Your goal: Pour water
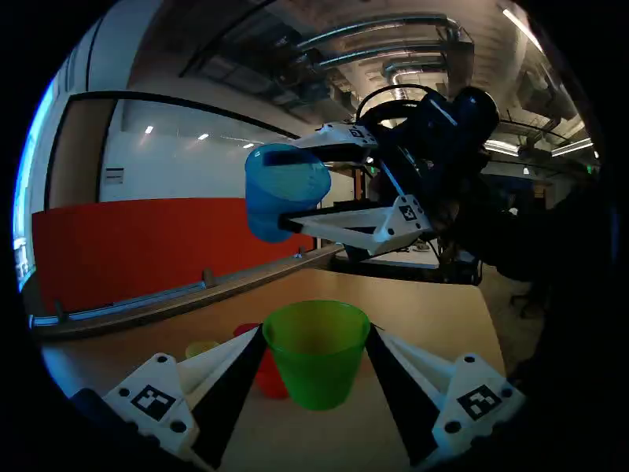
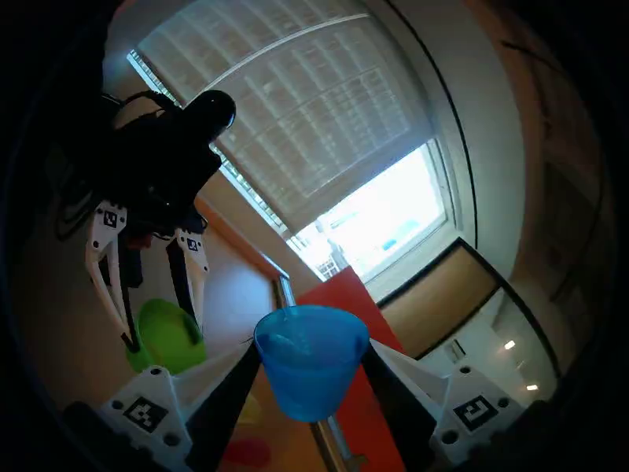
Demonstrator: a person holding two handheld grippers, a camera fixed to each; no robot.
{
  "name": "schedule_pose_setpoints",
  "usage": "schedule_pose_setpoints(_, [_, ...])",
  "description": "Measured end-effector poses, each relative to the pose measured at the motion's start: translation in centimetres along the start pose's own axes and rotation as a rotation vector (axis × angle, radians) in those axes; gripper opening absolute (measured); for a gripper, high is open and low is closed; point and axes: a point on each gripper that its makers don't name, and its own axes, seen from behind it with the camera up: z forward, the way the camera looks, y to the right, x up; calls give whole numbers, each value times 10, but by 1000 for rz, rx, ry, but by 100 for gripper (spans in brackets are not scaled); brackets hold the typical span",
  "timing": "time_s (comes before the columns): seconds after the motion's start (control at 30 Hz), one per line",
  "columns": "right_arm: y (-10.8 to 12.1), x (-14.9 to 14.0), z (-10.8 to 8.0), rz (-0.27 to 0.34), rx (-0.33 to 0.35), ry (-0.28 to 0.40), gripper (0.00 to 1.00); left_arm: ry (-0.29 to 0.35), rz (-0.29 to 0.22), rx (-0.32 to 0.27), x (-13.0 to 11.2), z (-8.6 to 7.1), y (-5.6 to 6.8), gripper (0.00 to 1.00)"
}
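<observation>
In the left gripper view, the left gripper point(image 1: 314, 334) sits at 6 o'clock. Its 2 fingers are spread around the green cup point(image 1: 316, 363) and press its sides, 1 at 7 o'clock and 1 at 5 o'clock. The cup stands upright on the pale wooden table point(image 1: 440, 307), mouth up. Just behind it toward 7 o'clock a red cup point(image 1: 270, 377) shows partly, and a yellow cup point(image 1: 200, 347) stands a little farther out toward 8 o'clock. Well above them, near 12 o'clock, the right gripper point(image 1: 289, 185) reaches in from 2 o'clock, its 2 fingers pinching the blue cup point(image 1: 283, 193) from above and below. That cup hangs in the air over the green one and leans a little. Behind it a red panel point(image 1: 134, 244) runs along the table's far edge.

In the right gripper view, the blue cup point(image 2: 310, 363) is clamped at 6 o'clock between the near fingers; whether it holds water I cannot tell. Farther off at 9 o'clock the left gripper point(image 2: 163, 338) holds the green cup point(image 2: 161, 334). A bright window point(image 2: 385, 212) lies beyond, toward 2 o'clock.
</observation>
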Motion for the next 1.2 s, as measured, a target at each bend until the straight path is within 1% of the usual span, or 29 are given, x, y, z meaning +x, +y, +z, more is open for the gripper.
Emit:
schedule_pose_setpoints(0.3, [3,3,3,-63,-4,-5,91,4,-4,-4,1,0,1,89])
schedule_pose_setpoints(0.5, [0,6,3,-104,1,-7,90,4,1,-1,2,-1,1,89])
schedule_pose_setpoints(0.9, [-1,9,3,-155,0,-10,91,1,0,2,1,1,0,89])
schedule_pose_setpoints(1.2, [5,14,2,-191,-16,-5,90,3,0,3,1,1,0,89])
